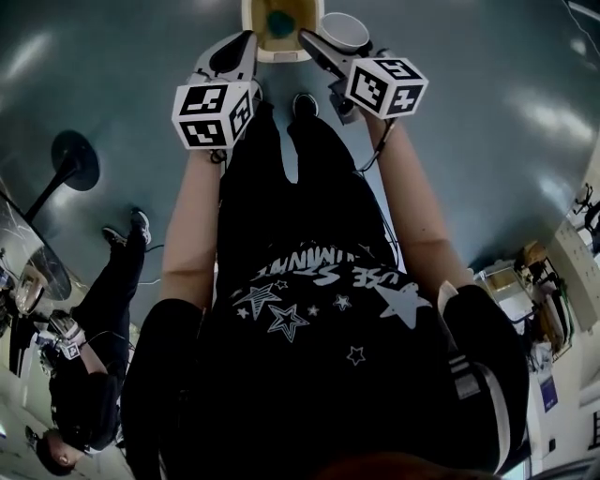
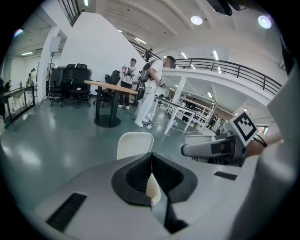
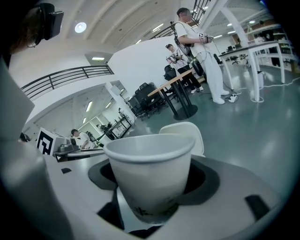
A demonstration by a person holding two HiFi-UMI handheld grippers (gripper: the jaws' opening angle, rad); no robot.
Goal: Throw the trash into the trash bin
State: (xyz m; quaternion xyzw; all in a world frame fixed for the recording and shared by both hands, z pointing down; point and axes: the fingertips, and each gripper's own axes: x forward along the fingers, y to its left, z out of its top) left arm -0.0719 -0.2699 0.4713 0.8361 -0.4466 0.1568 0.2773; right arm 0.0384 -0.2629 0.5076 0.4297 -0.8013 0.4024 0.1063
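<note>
A cream trash bin [image 1: 278, 54] stands on the floor just ahead of both grippers, with something teal [image 1: 279, 21] inside it. My right gripper [image 1: 323, 47] is shut on a white paper cup [image 1: 345, 31], which it holds upright beside the bin's right edge. In the right gripper view the cup [image 3: 149, 164] fills the space between the jaws [image 3: 152, 185], and the bin [image 3: 187, 131] shows behind it. My left gripper [image 1: 236, 52] is at the bin's left edge. Its black pads [image 2: 136, 176] meet, leaving only a thin slit, and I see nothing held in them. The bin's rim [image 2: 134, 144] rises beyond.
A round-based table [image 1: 70, 159] and a person in black [image 1: 94, 319] are to my left. Farther off, two people [image 2: 147, 91] stand by a wooden table [image 2: 110, 86] with office chairs [image 2: 70, 79] behind. White workbenches [image 2: 187, 110] lie to the right on the grey floor.
</note>
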